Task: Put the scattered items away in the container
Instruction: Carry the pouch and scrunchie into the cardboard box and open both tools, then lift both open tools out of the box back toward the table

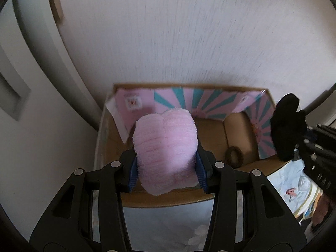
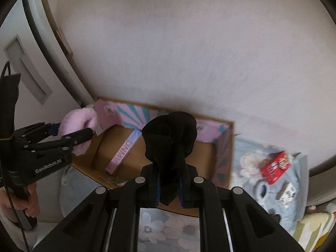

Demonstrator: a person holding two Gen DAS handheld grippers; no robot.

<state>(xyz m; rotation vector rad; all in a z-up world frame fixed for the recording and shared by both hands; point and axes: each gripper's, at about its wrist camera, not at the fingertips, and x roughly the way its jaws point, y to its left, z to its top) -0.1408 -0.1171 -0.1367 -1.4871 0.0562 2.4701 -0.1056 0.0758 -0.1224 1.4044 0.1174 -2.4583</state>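
An open cardboard box (image 1: 212, 198) with a pink and teal lining stands against the wall; it also shows in the right wrist view (image 2: 227, 147). My left gripper (image 1: 167, 168) is shut on a fluffy pink sock (image 1: 166, 145) and holds it over the box's near left part; the sock also shows in the right wrist view (image 2: 76, 124). My right gripper (image 2: 169, 191) is shut on a black sock (image 2: 170, 140) and holds it above the box's near edge; the black sock shows at the right in the left wrist view (image 1: 287, 124). A dark hair tie (image 1: 234, 155) lies inside the box.
The box sits on floral bedding (image 2: 168, 231). A red carton (image 2: 275, 167) and a small dark-and-white packet (image 2: 286, 191) lie on a koala-print cloth (image 2: 250, 168) right of the box. A white wall (image 1: 189, 31) rises behind; a white door (image 1: 19, 84) stands at left.
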